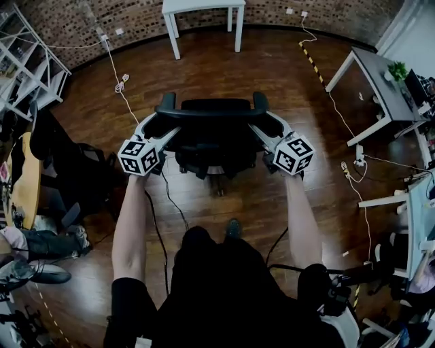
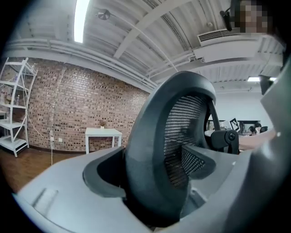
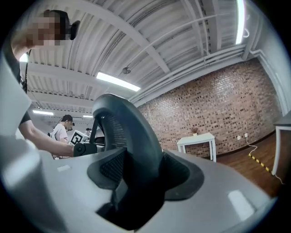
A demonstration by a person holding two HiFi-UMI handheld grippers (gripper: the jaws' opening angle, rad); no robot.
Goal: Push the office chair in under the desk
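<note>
A black office chair (image 1: 211,129) with a mesh back stands on the wood floor just ahead of me, its back toward me. My left gripper (image 1: 163,127) is shut on the left side of the backrest frame (image 2: 148,150), which fills the gap between the jaws in the left gripper view. My right gripper (image 1: 265,127) is shut on the right side of the frame (image 3: 136,136) in the same way. The white desk (image 1: 204,7) stands farther off by the brick wall, beyond the chair, and shows in both gripper views (image 2: 103,133) (image 3: 196,139).
A white shelf rack (image 1: 27,61) stands at the far left, with a cable (image 1: 122,85) trailing over the floor near it. Grey desks (image 1: 380,88) and more cables line the right side. A seated person's legs and shoes (image 1: 41,248) and dark gear (image 1: 75,170) are at left.
</note>
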